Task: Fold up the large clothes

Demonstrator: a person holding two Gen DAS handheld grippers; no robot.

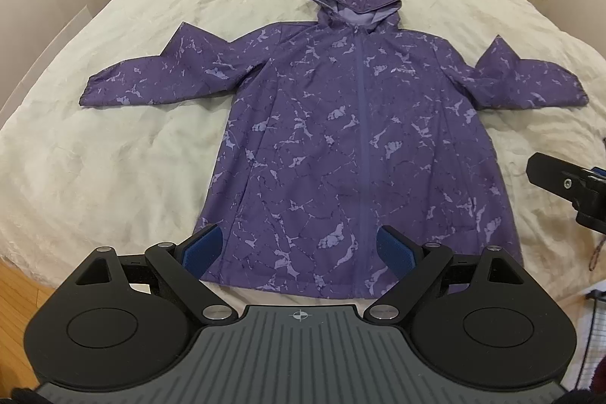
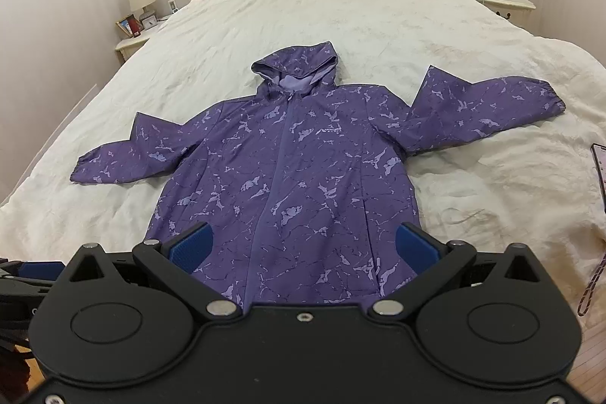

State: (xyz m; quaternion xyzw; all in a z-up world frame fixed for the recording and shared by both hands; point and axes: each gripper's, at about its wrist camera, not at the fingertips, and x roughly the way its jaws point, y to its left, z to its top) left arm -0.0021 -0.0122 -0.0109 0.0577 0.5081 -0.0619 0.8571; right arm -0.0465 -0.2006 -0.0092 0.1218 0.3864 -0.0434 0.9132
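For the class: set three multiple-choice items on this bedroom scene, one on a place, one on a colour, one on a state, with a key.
1. Where does the purple marble-print hooded jacket lie?
A. on the cream quilted bedspread
B. on the floor
C. on a chair

2. What colour are the pads of the left tongs?
A. red
B. blue
C. white

3. How is the jacket's front zip?
A. fully open
B. half open
C. closed to the collar

Key: 1 A, it is spread flat on the bed; 2 B, both pads show blue; 3 C, the front panels meet all the way up. The right tongs also stand open, holding nothing.
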